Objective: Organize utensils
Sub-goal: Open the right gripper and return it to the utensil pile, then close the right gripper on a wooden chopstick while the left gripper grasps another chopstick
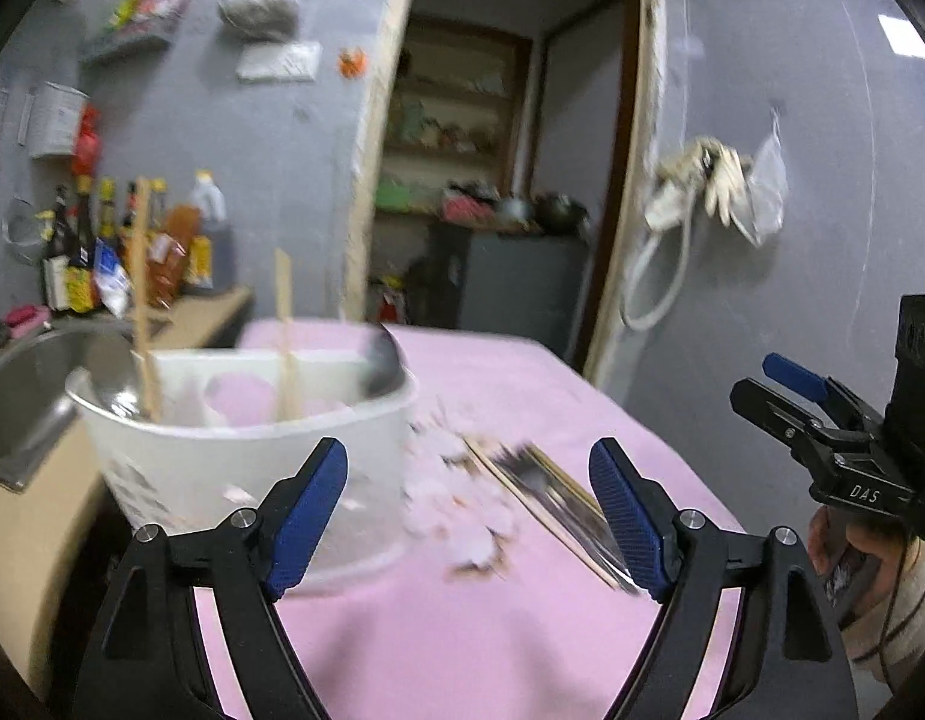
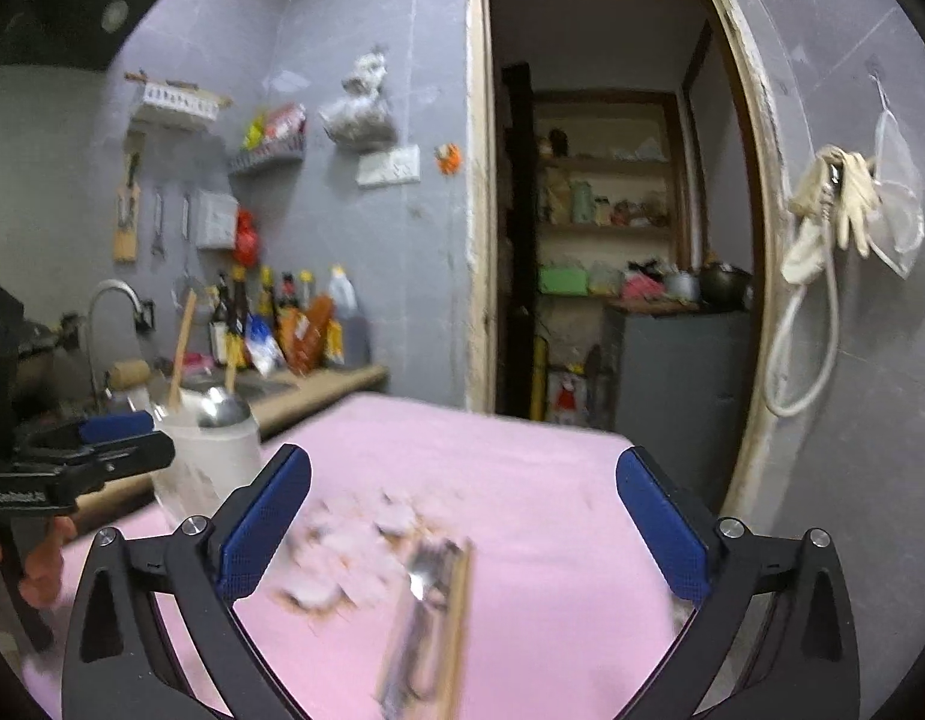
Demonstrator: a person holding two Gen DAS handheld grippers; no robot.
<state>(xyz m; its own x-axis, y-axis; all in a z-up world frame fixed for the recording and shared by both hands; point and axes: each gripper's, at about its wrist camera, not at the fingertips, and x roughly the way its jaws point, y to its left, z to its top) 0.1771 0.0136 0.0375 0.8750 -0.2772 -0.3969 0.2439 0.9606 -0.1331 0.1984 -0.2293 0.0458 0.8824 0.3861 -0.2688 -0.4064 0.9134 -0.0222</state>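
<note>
A white utensil holder [image 1: 252, 456] stands on the pink tablecloth [image 1: 462, 630] with two wooden chopsticks [image 1: 285, 336] and a metal spoon [image 1: 384, 363] upright in it; it also shows in the right wrist view [image 2: 207, 450]. A blurred pile of metal forks and wooden chopsticks [image 1: 558, 504] lies on the cloth to its right, also in the right wrist view [image 2: 429, 606]. My left gripper [image 1: 468, 516] is open and empty, above the cloth near the holder. My right gripper [image 2: 462, 528] is open and empty above the pile.
A steel sink [image 1: 24, 390] and a wooden counter with sauce bottles [image 1: 132, 246] sit left of the table. A doorway [image 2: 612, 240] opens to a pantry behind. White floral print [image 2: 354, 552] marks the cloth. The table's far edge [image 2: 492, 414] is near the door.
</note>
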